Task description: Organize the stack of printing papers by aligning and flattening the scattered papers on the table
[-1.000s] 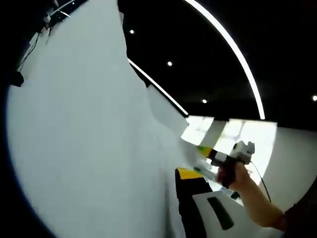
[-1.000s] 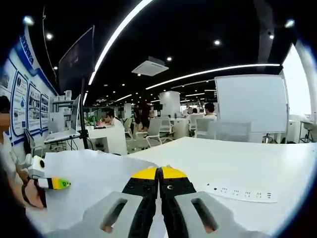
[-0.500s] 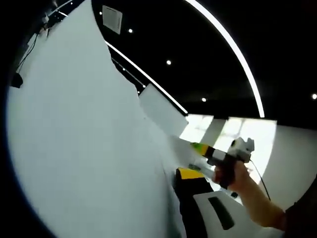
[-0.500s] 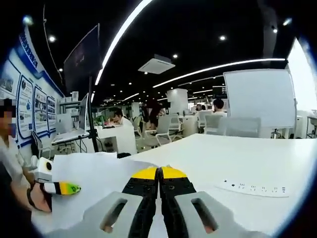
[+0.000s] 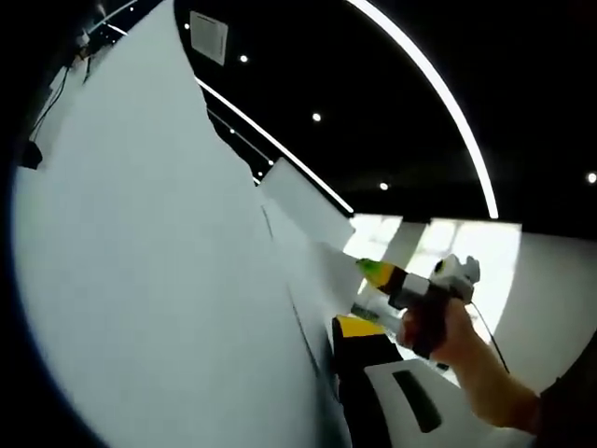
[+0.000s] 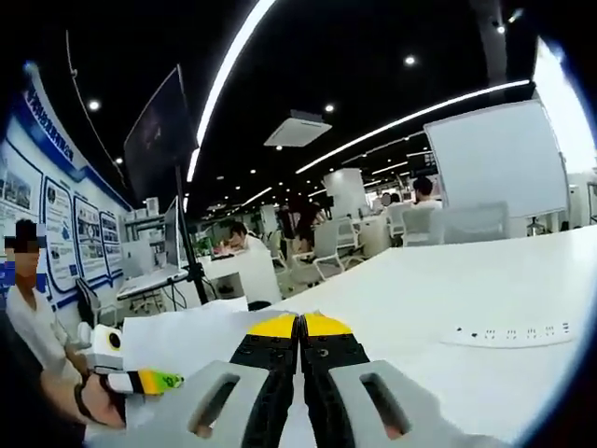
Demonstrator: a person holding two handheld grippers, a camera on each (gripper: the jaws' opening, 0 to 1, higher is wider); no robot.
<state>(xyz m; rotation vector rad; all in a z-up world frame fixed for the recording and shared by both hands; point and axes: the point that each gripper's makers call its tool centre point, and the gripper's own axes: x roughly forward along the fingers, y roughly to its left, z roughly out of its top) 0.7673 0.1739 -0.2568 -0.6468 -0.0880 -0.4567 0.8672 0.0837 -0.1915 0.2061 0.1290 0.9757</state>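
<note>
Thin white printing paper sheets [image 6: 191,338], light, floppy, slick against one another and quick to crease; best pinched at an edge or corner, never mid-sheet; probably needing support from both sides to square up. Lifted off the glossy white table [image 6: 448,299], rising edge-on at the left of the left gripper view [image 5: 159,280]. Right gripper [image 6: 300,329] with yellow-tipped black jaws pressed together, a sheet edge apparently nipped between them, though that grip cannot be confirmed; left gripper [image 6: 140,381], green-and-yellow tipped, held in a hand [image 6: 93,406] beside the paper's near-left edge, width of its jaws impossible to tell. Flat white power strip [image 6: 508,333] well apart on the table.
</note>
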